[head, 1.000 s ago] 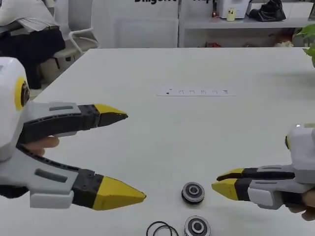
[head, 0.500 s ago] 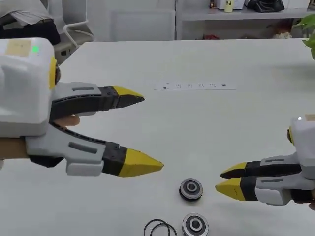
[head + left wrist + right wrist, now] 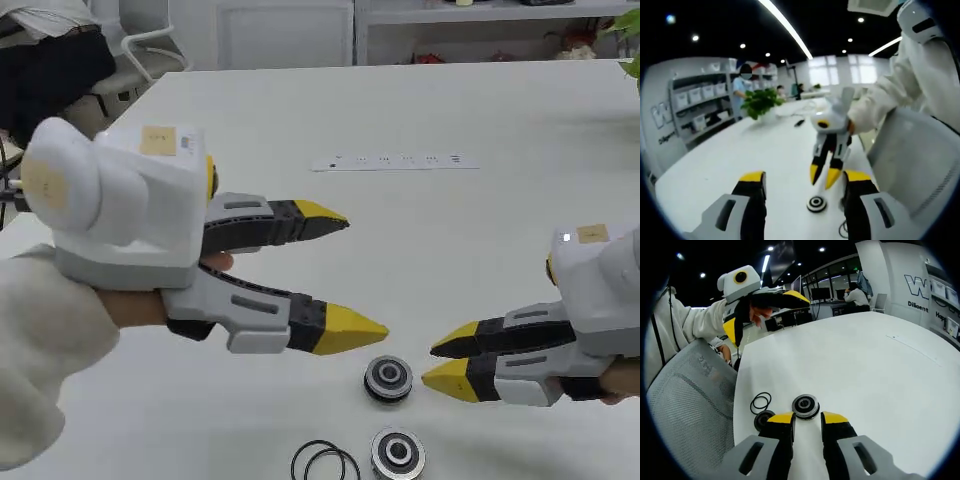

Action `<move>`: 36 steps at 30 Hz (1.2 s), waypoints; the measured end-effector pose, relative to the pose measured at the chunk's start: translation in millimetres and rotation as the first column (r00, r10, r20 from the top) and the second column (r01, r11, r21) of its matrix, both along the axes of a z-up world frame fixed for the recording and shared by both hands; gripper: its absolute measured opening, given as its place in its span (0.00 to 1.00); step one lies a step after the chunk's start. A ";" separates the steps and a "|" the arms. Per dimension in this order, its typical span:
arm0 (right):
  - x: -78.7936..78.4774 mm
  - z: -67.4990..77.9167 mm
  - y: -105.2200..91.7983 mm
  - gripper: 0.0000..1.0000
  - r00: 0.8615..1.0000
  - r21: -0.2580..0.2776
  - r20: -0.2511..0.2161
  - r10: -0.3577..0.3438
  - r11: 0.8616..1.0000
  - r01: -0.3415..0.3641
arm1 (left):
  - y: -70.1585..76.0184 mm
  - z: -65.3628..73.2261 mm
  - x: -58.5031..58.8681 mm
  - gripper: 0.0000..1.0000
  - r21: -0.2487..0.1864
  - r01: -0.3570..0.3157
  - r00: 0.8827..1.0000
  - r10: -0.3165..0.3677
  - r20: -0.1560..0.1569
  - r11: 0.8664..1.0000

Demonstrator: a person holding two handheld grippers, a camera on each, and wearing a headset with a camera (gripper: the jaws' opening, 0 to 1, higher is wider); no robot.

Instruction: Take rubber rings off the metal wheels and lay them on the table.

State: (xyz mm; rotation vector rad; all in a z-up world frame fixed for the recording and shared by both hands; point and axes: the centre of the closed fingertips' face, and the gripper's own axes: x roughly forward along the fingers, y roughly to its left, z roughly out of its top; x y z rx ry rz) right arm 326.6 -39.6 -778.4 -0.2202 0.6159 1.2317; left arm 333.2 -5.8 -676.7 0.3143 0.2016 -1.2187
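- Left tool (image 3: pixel 365 275), jaws wide, has neared the farther metal wheel (image 3: pixel 388 378).
- Right tool (image 3: pixel 430 363), narrowly open, points at it.
- It and the nearer wheel (image 3: pixel 398 453) lie flat on the desk (image 3: pixel 500 120), axles up, beside loose rubber rings (image 3: pixel 325 463).

Our left gripper (image 3: pixel 365 275) and right gripper (image 3: pixel 430 364) match: each has a boxy white housing (image 3: pixel 130 210) and grey jaw arms that turn black and end in pointed yellow tips; a yellow ring marks the side of each housing; a small yellowish sticker (image 3: pixel 158 140) sits on top; we wear a thick, soft, off-white left sleeve (image 3: pixel 40 340); our right sleeve (image 3: pixel 900 90) is white too.
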 end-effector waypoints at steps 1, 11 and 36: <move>0.2 -0.7 0.6 0.17 1.000 0.000 0.001 0.001 1.000 -0.001 | -2.5 -5.1 0.9 0.62 0.007 0.002 1.000 -0.002 0.000 1.000; 0.5 -11.9 4.9 0.19 1.000 -0.008 0.010 0.021 1.000 -0.021 | -11.0 -42.3 8.1 0.49 0.046 -0.004 0.998 0.007 -0.058 0.999; 0.5 -24.7 12.4 0.22 0.998 -0.025 0.044 0.042 0.999 -0.041 | -22.3 -108.6 2.8 0.25 0.185 0.008 0.994 0.013 -0.113 0.983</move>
